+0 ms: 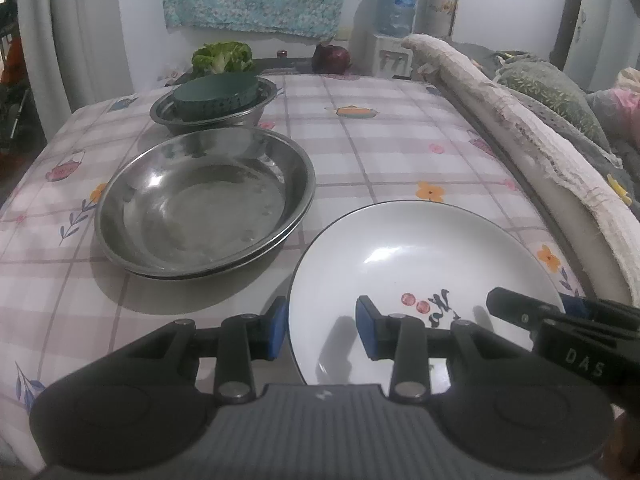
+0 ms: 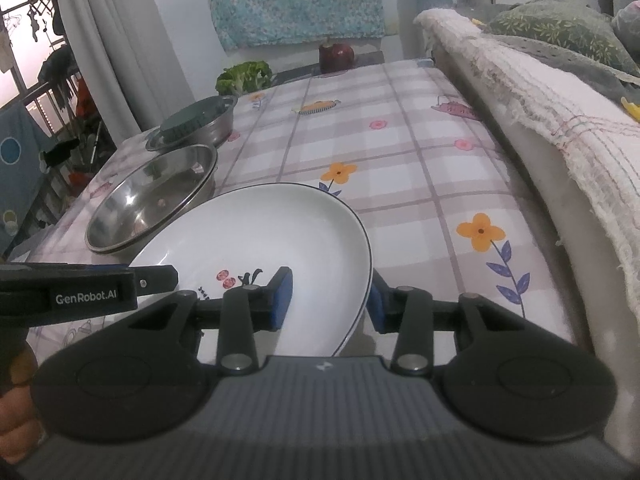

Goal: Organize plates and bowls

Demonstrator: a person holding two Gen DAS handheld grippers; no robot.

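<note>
White plate (image 1: 420, 264): round, dark-rimmed, with red dots and a black mark painted near its near edge. It sits at the near right of the table (image 1: 380, 128), which is covered by a checked cloth with flower prints. Its right edge appears raised off the cloth in the right wrist view.

Left gripper (image 1: 322, 330): blue-padded fingers straddle the plate's near left rim, one pad outside, one over the plate's inside. The pads stand apart with a visible gap to the rim; no clamp is seen.

Right gripper (image 2: 330, 300): fingers straddle the plate's right rim, one blue pad over the inside, one outside below the edge. The jaws are parted; whether the pads press the rim cannot be told.

Steel plates (image 1: 204, 204): shallow, stacked, two rims visible, just left of and beyond the white plate, close to it.

Steel bowl (image 1: 214, 106): farther back on the left, holding a dark green round object (image 1: 218, 92) tilted inside it.

Leafy greens (image 1: 223, 56): at the far edge of the table, behind the steel bowl.

Red onion (image 1: 332, 58): at the far edge, right of the greens.

Water jug (image 1: 396, 8): on a dispenser beyond the table.

Fringed cloth (image 1: 520, 120): draped along the right side of the table.
</note>
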